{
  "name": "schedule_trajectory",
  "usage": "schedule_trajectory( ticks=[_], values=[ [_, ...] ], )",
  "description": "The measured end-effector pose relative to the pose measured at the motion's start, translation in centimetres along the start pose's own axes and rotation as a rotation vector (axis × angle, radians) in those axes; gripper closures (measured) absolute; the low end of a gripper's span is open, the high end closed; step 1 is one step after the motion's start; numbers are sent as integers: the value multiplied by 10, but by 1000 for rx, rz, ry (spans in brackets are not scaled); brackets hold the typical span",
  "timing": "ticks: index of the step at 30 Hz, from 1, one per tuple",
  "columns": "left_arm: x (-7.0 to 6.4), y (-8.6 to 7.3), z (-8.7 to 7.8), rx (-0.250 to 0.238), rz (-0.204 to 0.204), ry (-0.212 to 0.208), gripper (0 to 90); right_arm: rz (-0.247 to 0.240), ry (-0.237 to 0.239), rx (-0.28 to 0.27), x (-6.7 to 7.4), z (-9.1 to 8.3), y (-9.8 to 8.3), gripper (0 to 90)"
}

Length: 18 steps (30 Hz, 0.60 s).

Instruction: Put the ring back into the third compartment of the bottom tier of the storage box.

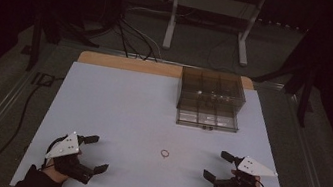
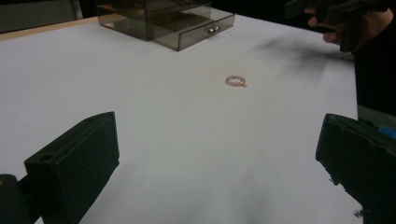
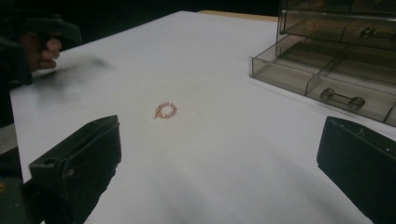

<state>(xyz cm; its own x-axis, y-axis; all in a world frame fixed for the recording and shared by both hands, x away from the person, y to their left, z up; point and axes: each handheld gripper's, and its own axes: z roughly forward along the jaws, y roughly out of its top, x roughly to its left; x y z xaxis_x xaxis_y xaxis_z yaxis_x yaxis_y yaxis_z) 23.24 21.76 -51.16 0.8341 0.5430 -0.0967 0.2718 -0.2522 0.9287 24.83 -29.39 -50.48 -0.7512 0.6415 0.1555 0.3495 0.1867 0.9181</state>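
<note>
Both grippers rest at the near edge of the table, the left gripper and the right gripper, each with jaws spread wide and nothing between them. Between them, a little farther out, a small beaded ring lies flat on the white sheet. It looks thin and light, so broad pads may skid it away or close above it. Farther back stands a clear drawer box with its bottom drawer pulled out. Beyond the table are a dim floor, cables and a white stand.
</note>
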Motion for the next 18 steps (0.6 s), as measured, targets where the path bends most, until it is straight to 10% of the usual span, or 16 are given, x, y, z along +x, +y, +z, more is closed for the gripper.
schedule_trajectory(
  ticks=[18],
  values=[
    [-3,-3,1,19,-11,-30,5,14,11,17,3,2,5,0]
  ],
)
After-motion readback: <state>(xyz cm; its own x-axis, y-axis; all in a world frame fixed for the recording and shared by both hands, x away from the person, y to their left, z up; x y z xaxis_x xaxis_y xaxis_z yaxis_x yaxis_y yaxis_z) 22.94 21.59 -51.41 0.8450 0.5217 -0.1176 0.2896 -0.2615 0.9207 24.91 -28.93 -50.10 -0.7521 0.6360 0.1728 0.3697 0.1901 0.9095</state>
